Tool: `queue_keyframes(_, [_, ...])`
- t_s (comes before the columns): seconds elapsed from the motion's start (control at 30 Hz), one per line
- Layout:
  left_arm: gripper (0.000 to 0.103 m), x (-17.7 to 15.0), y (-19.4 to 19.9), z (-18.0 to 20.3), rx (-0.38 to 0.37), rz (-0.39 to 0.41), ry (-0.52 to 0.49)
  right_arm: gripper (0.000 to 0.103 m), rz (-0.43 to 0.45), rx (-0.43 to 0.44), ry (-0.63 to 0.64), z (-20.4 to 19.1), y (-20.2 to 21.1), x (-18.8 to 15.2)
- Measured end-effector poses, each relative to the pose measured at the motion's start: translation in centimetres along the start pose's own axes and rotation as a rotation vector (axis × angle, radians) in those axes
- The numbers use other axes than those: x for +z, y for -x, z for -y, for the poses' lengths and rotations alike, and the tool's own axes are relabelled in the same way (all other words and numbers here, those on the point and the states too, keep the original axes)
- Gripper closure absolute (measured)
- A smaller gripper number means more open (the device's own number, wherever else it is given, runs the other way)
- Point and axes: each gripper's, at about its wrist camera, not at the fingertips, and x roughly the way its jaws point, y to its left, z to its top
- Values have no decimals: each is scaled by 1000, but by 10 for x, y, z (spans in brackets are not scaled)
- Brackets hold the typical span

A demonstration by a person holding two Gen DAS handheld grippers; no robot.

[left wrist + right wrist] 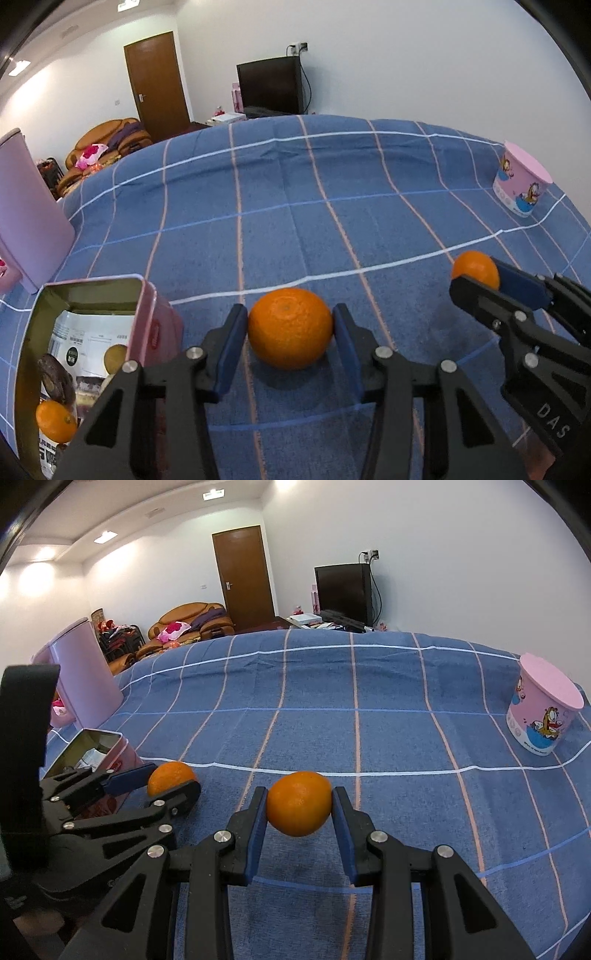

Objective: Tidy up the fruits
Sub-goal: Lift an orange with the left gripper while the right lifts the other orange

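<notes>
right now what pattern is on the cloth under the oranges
Blue cloth with white and orange grid lines, clearest in the right wrist view.

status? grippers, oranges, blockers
Left hand-held gripper pads on table orange. Right hand-held gripper holds orange aloft. One orange in tin. Nothing blocking.

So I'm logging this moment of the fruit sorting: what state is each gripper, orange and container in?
Left gripper: pads closed against an orange on the blue checked cloth.
Right gripper: shut on an orange, lifted clear of the cloth.
Left gripper's orange: resting on the cloth.
Right gripper's orange: held off the cloth.
Pink rectangular tin: open, one orange inside.
Pink cartoon tub: lid on.
</notes>
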Motion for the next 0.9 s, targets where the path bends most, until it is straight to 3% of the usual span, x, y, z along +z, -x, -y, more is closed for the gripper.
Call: queue_keyframes(0.9, [55, -6, 20, -3, 37, 110, 10, 66, 60, 29, 52, -9, 10, -3])
